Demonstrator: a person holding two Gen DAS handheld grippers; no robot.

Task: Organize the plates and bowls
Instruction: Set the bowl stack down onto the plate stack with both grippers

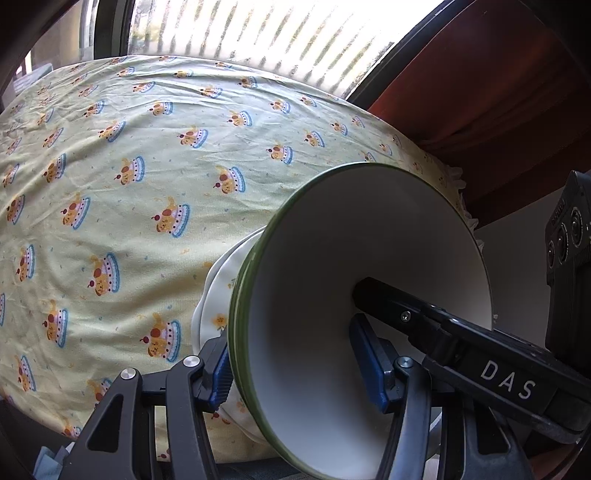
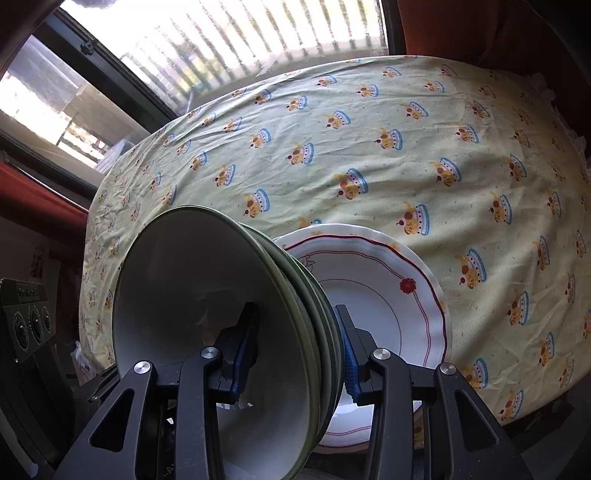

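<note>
Done: you have the bowls (image 2: pixel 221 332) nested, rims stacked, and a plate (image 2: pixel 388 295) pressed against them.
Left: you must still set the stack on the worktop (image 2: pixel 369 147).
Left gripper (image 1: pixel 299 363): clamps bowl wall and plate.
Right gripper (image 2: pixel 295 354): clamps the bowl walls.
Right view only: the plate's red-lined face.
Left view only: its pale back.

light: window (image 1: pixel 258 33) backlight, blown out | focus: sharp | edges: fisheye-bent, dark corners

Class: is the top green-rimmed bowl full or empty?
Empty: the bowl shows a bare white inside, with only a gripper finger in it.
</note>
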